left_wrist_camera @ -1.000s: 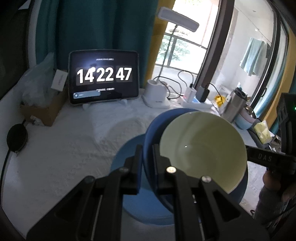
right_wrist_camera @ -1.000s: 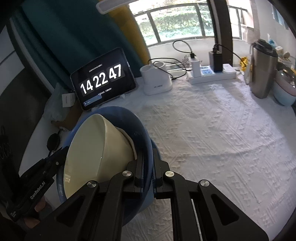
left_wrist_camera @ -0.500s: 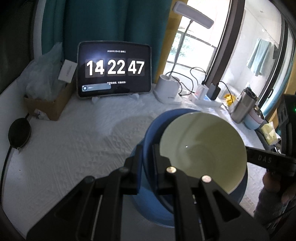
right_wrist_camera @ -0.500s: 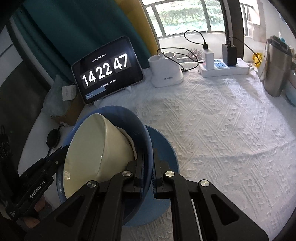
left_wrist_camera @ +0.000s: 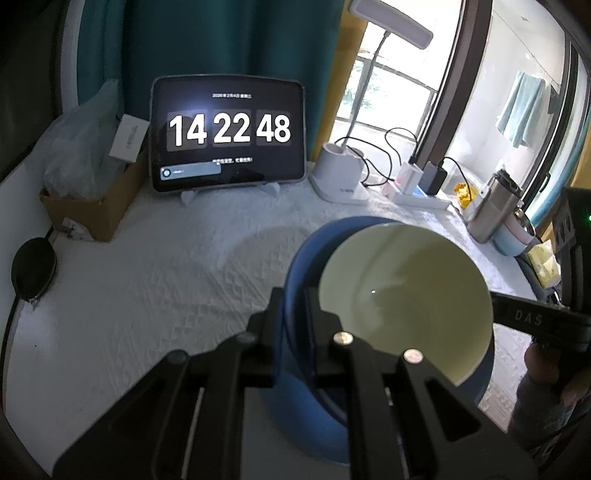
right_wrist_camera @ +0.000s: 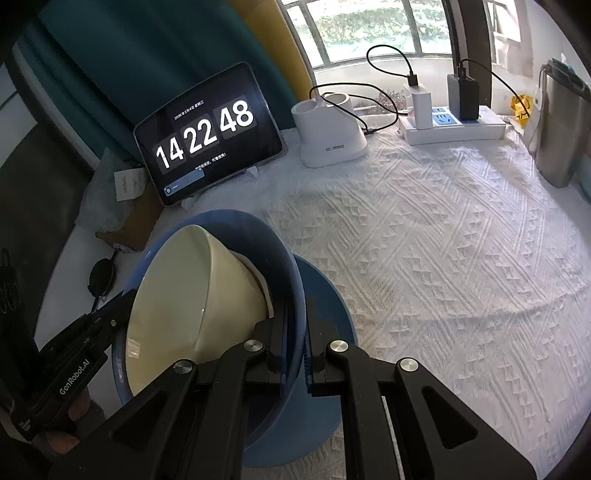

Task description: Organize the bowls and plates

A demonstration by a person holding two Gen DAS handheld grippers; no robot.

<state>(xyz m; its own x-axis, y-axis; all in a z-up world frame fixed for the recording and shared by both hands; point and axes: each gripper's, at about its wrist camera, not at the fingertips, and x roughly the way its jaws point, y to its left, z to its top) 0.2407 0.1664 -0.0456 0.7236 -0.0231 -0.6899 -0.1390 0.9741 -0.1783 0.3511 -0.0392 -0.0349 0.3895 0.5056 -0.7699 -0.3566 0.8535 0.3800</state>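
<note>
A table under a white textured cloth (right_wrist_camera: 443,236) stands against a teal curtain (left_wrist_camera: 221,40) with a yellow curtain (right_wrist_camera: 269,40) beside it, and daylight comes in through a barred window (right_wrist_camera: 369,29) showing green foliage. At the back of the table stand a tablet clock (left_wrist_camera: 227,133), a white desk lamp (left_wrist_camera: 340,173), a power strip (right_wrist_camera: 454,125) with plugged chargers and a steel flask (right_wrist_camera: 557,129). A cardboard box (left_wrist_camera: 88,206) with plastic bags sits at the left edge, and a pale blue towel (left_wrist_camera: 521,107) hangs beyond the glass.
</note>
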